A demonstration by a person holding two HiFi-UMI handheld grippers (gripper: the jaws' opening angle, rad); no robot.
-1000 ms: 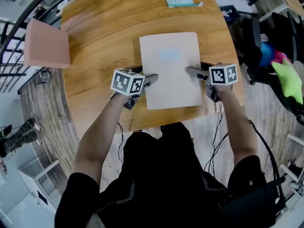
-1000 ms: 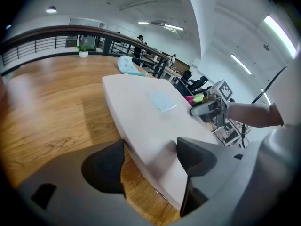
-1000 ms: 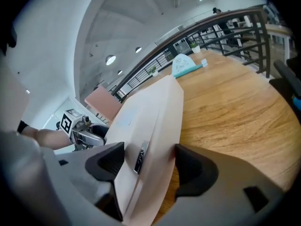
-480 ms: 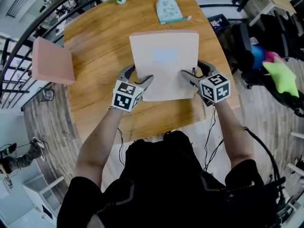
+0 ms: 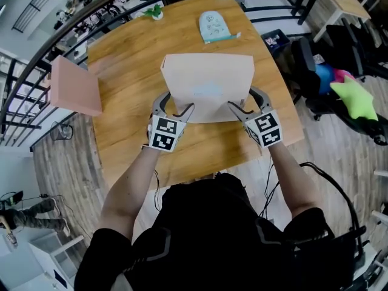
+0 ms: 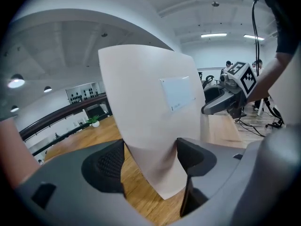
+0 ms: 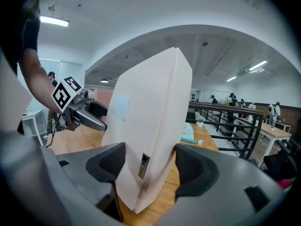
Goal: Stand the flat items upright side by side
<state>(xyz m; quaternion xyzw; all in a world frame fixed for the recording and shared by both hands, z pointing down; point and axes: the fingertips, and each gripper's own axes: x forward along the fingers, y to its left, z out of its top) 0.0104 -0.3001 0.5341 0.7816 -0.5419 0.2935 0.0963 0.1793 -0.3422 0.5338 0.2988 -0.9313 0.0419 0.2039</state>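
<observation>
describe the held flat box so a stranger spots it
On the wooden table, look between the left gripper and right gripper. The pale box tilts up there, clamped on both sides; the pinker box is ungripped at the left edge.

The left gripper (image 6: 151,161) clamps a pale flat box (image 6: 146,102), apparently near upright.

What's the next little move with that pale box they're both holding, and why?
Probably tip the pale box fully upright and set its lower edge on the table: the left gripper and right gripper clamp its sides, and it leans rather than stands.
</observation>
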